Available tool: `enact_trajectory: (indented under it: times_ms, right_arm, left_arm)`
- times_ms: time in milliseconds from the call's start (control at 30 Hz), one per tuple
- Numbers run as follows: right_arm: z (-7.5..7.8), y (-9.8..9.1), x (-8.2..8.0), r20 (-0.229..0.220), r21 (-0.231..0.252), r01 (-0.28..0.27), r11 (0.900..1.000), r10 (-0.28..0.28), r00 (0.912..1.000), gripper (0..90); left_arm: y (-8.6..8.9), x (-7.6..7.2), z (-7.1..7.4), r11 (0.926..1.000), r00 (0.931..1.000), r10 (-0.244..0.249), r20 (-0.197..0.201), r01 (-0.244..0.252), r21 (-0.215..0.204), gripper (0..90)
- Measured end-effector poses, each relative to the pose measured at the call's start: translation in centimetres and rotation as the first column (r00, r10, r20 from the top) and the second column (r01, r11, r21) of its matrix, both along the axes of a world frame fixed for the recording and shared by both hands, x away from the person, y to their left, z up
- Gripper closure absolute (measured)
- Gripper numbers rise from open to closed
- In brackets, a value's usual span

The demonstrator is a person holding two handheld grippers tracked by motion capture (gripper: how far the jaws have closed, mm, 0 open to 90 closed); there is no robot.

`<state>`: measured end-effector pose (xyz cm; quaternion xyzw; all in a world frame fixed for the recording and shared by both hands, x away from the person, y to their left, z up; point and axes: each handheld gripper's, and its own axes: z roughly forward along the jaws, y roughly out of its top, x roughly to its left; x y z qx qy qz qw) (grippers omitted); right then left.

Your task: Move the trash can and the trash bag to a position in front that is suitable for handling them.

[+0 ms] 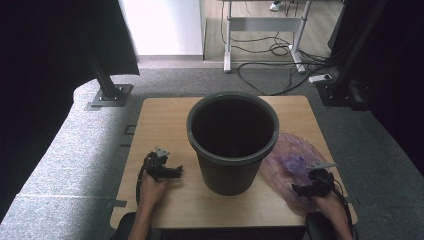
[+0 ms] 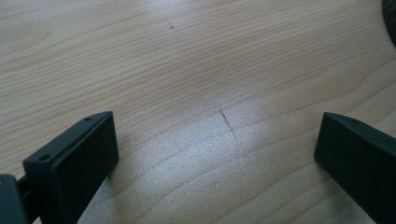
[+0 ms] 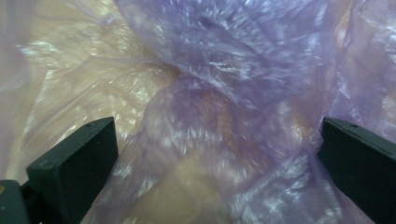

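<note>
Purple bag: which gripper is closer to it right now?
Right. The right gripper is over the purple bag, jaws open around its crumpled plastic. The left gripper is beyond the bin, over bare table.

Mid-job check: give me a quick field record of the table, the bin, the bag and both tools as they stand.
table: wooden top, bin in the middle
bin: dark ribbed waste bin, upright, no liner in it
bag: thin purple plastic bag, crumpled flat on the table to the right of the bin
left tool: open, low over bare wood, left of the bin
right tool: open, jaws either side of a bunched fold of the bag, not closed on it
</note>
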<state>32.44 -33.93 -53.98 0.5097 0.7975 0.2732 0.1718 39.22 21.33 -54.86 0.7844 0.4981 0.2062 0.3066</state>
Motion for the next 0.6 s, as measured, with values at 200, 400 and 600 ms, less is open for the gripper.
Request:
enact_trajectory:
  times_ms: [200,400,600]
  right_arm:
    - [2.9,-0.5,-2.2,0.055,0.047,0.012,0.9988,-0.015,0.9984,0.0]
    - [6.4,1.0,-0.5,0.133,0.058,-0.027,0.998,0.02,0.991,0.0]
    - [5.1,3.5,4.4,0.115,0.029,-0.046,0.9985,0.043,0.9924,0.0]
  left_arm:
    - [0.0,-0.1,0.0,1.0,1.0,0.0,0.001,0.0,-0.002,0.0]
    - [0.0,-0.1,0.0,1.0,1.0,0.002,0.001,-0.002,-0.002,0.0]
    - [0.1,-0.1,0.0,0.9997,0.9997,-0.024,0.001,0.024,-0.007,0.0]
